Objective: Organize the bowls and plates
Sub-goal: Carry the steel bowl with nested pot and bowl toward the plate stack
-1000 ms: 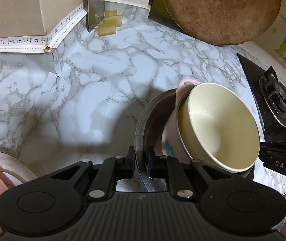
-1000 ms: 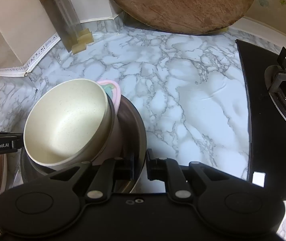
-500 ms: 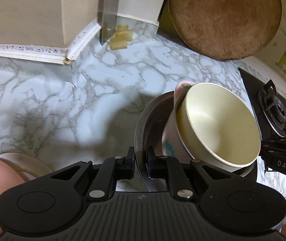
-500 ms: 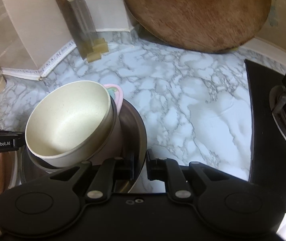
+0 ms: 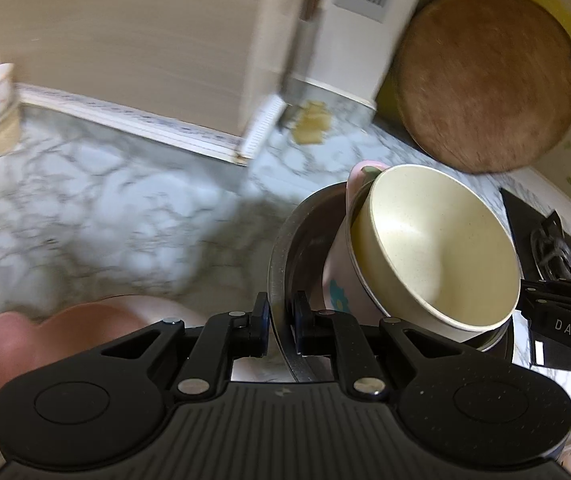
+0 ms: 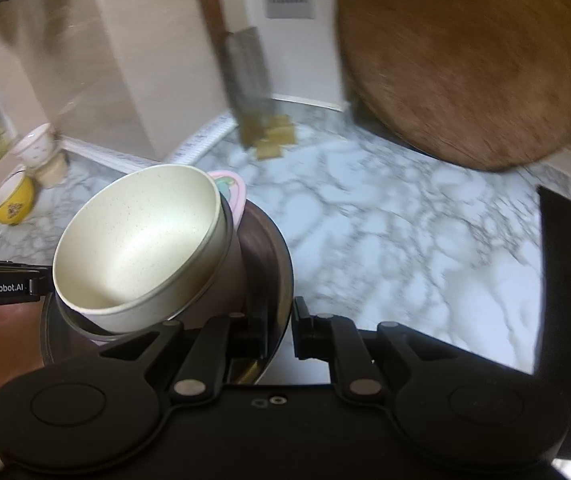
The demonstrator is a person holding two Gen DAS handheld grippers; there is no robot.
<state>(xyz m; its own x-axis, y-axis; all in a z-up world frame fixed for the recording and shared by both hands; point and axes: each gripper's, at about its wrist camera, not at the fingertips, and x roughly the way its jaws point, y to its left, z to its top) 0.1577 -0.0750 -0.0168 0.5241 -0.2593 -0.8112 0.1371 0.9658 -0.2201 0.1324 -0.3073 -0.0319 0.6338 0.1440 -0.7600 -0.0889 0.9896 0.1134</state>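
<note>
Steel, thin and dark-rimmed: a metal bowl (image 5: 285, 248) was held between two grippers above the marble surface (image 5: 97, 216), each set of fingers clamped on its rim from opposite sides. The left gripper (image 5: 279, 322) pinched the rim edge directly at its fingertips; the right gripper (image 6: 279, 326) did the same on the far side. Nested just beyond both sets of fingers, a pink cup (image 5: 337, 280) and a cream bowl (image 5: 433, 248) leaned tilted inside the steel one.

The stack looked light but loose: the inner pieces sat at an angle, likely to slide or clatter if the load tipped. The rim appeared stiff yet slick, so a level, two-sided hold seemed the safest grip.

Ahead of the fingers the surface lay largely open. A wooden board (image 6: 469, 60) leaned against the wall beyond; a stove (image 6: 569, 280) edged the room to the right of the right fingers. Small cups (image 6: 41, 152) and a yellow bowl (image 6: 13, 200) stood well to their left.
</note>
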